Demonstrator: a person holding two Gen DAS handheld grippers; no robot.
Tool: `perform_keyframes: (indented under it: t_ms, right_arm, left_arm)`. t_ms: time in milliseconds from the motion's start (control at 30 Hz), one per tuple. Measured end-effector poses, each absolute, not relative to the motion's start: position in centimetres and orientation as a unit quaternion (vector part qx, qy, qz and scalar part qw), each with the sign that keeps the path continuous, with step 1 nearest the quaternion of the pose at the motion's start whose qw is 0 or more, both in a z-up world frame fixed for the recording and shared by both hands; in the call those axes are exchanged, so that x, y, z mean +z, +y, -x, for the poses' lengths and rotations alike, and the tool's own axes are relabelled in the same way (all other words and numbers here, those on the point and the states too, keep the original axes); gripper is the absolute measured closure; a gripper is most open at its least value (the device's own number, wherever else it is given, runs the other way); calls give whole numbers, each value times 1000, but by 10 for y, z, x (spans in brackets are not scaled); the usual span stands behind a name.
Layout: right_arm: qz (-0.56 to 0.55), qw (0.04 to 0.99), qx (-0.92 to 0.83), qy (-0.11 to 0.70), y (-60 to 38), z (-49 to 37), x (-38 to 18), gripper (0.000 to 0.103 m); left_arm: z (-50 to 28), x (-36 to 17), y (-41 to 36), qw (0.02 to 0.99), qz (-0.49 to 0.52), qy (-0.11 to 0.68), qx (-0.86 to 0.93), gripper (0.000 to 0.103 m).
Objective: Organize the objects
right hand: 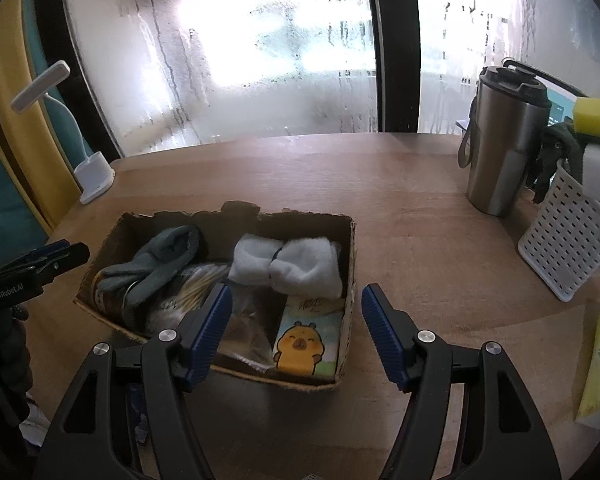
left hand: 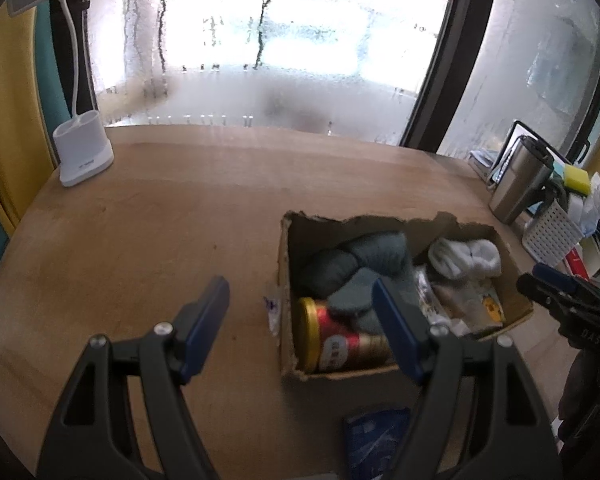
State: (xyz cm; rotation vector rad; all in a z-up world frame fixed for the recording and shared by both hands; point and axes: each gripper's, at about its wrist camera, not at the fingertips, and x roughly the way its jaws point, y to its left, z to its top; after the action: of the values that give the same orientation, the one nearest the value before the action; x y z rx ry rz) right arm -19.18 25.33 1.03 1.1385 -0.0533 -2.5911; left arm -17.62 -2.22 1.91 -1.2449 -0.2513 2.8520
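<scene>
A torn-edged cardboard box [right hand: 350,264] sits on the wooden table [right hand: 400,184], centre-left in the right wrist view and lower right of centre in the left wrist view. Its rim is ragged along the far wall.

Inside, counted: one bundle of grey socks [right hand: 160,256], one pair of white socks [right hand: 296,264] rolled side by side, one red-and-gold can [left hand: 340,344] lying on its side, one tissue pack [right hand: 304,340] printed with a yellow cartoon animal, and a clear packet of cotton swabs [right hand: 198,284] — partly hidden under the grey socks.

The left gripper [left hand: 300,308] hangs with jaws spread wide and empty, its right finger [left hand: 400,328] crossing in front of the box. The right gripper [right hand: 296,324] is likewise released, holding nothing, its left finger over the box's near wall.

Around: a steel tumbler [right hand: 504,148] and a white perforated basket [right hand: 568,244] at right, a white desk lamp [left hand: 84,152] at upper left, a blue packet [left hand: 380,440] at the bottom edge.
</scene>
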Motion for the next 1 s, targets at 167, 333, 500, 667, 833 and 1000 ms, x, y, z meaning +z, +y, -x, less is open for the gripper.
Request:
perform_keyframes:
  t_ms: [167, 333, 500, 667, 833, 1000]
  right_arm:
    - [-396, 157, -905, -17, 251, 182, 12, 33]
    - [-396, 160, -904, -15, 248, 173, 13, 33]
    - [-396, 162, -904, -13, 247, 166, 14, 33]
    - [-394, 162, -904, -16, 248, 159, 14, 33]
    - [-393, 162, -905, -17, 249, 151, 13, 33]
    - [-396, 167, -903, -16, 247, 144, 10, 33]
  left_arm:
    - [167, 18, -23, 9, 398, -80, 914, 28]
    - [155, 18, -24, 10, 397, -77, 915, 28]
    - [148, 18, -23, 11, 397, -76, 915, 28]
    - [140, 17, -21, 13, 398, -76, 914, 28]
    - [130, 14, -16, 15, 398, -72, 914, 28]
    - [124, 12, -13, 18, 401, -70, 913, 28]
